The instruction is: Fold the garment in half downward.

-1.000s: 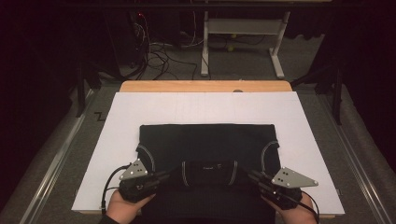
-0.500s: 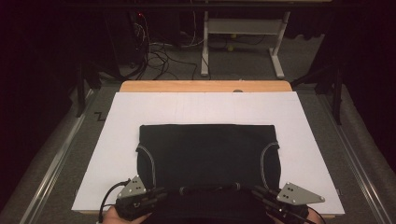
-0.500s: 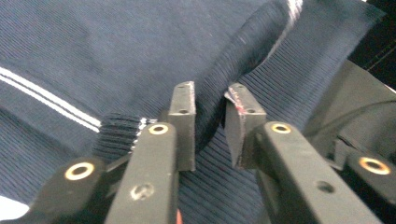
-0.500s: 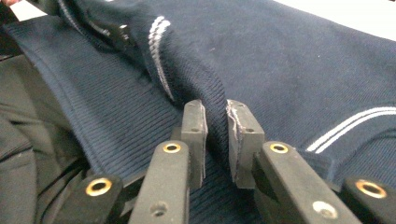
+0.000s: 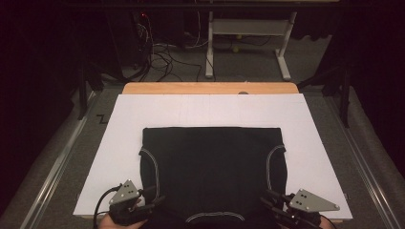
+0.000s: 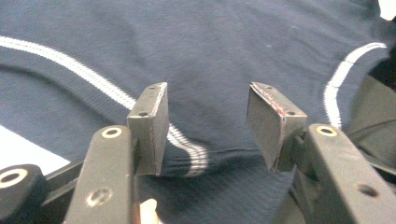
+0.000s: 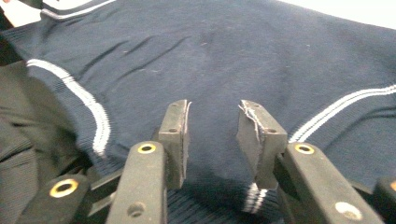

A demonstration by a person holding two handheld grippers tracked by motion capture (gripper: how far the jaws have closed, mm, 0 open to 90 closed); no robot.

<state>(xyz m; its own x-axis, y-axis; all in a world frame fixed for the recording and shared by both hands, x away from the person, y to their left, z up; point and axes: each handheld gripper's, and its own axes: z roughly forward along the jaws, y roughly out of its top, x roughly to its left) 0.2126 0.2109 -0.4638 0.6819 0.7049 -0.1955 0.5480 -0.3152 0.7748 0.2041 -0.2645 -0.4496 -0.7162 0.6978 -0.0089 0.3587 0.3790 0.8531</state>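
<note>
We see the dark sweater (image 5: 212,174) lying flat on the white sheet (image 5: 119,143) over the counter, its near hem at 6 o'clock. Our left gripper (image 5: 160,202) at 7 o'clock and right gripper (image 5: 267,202) at 5 o'clock have just been opening; their jaws stand apart over the fabric, pinching nothing.

Both hands pulled back toward the near table edge. Left gripper (image 5: 154,202) and right gripper (image 5: 270,204) jaws have just been opening; dark garment (image 5: 212,167) lies under and ahead of the parted jaws, pads off it. Garment's near part, folded up earlier, now spreads flat to the near edge.
</note>
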